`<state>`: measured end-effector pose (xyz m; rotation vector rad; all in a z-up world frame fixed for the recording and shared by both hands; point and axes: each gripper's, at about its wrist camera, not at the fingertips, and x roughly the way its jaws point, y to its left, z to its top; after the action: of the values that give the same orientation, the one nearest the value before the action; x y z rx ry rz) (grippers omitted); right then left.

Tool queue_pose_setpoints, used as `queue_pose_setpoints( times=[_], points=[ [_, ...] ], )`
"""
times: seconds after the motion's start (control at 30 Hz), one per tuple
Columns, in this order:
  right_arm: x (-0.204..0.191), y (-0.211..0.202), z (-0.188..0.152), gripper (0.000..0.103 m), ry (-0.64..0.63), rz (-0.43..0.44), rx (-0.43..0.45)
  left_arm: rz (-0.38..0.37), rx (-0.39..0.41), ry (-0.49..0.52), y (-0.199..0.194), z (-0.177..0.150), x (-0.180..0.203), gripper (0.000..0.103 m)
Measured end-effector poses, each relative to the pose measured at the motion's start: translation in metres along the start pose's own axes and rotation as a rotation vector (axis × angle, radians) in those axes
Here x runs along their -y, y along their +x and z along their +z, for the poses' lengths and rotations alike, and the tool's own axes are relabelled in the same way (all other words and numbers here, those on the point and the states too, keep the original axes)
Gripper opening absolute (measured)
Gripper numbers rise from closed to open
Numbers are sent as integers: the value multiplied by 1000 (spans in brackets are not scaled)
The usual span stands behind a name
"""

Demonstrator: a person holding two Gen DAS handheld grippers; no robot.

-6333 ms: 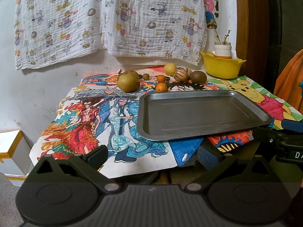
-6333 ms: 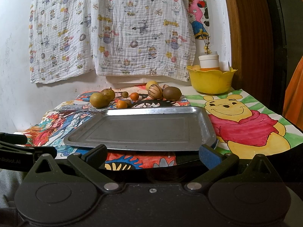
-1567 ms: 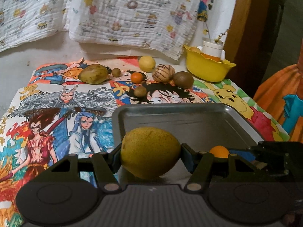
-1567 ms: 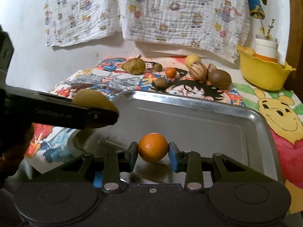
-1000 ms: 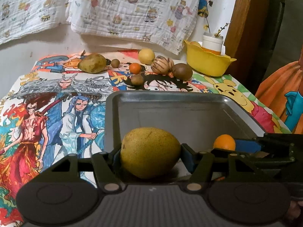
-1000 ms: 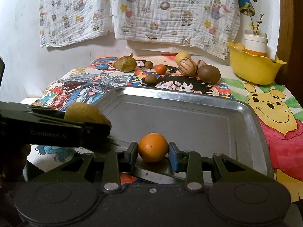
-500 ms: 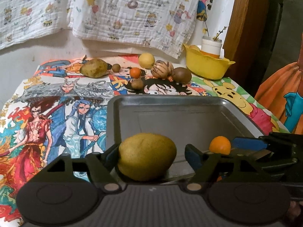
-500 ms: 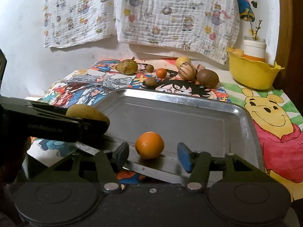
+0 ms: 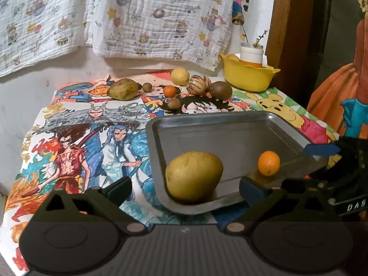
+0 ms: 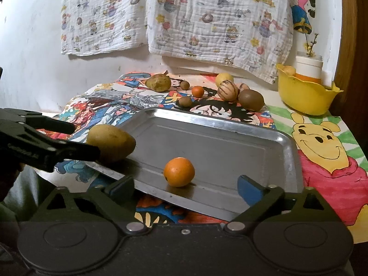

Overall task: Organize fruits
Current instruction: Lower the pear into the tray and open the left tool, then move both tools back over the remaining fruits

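Note:
A steel tray point(image 9: 230, 135) point(image 10: 230, 142) lies on the picture-covered table. A large yellow-green fruit point(image 9: 194, 176) point(image 10: 110, 146) rests in its near left corner, and a small orange point(image 9: 268, 162) point(image 10: 179, 172) rests near its front edge. My left gripper point(image 9: 185, 187) is open, fingers wide on either side of the yellow-green fruit. My right gripper point(image 10: 186, 188) is open, just behind the orange. Several more fruits lie at the back of the table: a green-brown one point(image 9: 123, 89), a small orange point(image 9: 169, 91), a yellow one point(image 9: 179, 76), a striped one point(image 9: 199, 84) and brown ones point(image 9: 222, 90).
A yellow bowl point(image 9: 249, 77) point(image 10: 306, 96) holding a white jar stands at the back right by a wooden frame. A patterned cloth point(image 9: 138, 16) hangs on the wall behind. The left gripper's body point(image 10: 34, 142) reaches in at the left of the right wrist view.
Both grippers have opened and let go of their fruits, which now rest in the tray. Both have drawn back slightly toward the tray's front edge.

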<state>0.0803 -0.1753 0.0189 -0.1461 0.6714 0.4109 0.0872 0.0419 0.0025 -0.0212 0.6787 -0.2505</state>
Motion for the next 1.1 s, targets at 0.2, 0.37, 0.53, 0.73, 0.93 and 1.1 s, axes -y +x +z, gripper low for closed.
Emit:
queue_pose_setpoints(
  times=[0.2,0.37,0.53,0.73,0.93,1.1],
  points=[
    [7,-2,5,102,-1,30,-32,29,-53,3,-1,5,-11,102],
    [17,0,21,102,-2,87,-63,97,-90,-12,1,16,-25,102],
    [23,4,41,102,-56,83,-64,143,-95,-9,4,28,-38,103],
    [31,20,74,102,-91,91,-56,208,-73,-7,12,46,-53,103],
    [25,47,111,102,-105,161,-43,265,-49,32,28,69,-65,103],
    [17,79,144,102,-123,189,-24,299,-37,55,50,89,-78,103]
  ],
)
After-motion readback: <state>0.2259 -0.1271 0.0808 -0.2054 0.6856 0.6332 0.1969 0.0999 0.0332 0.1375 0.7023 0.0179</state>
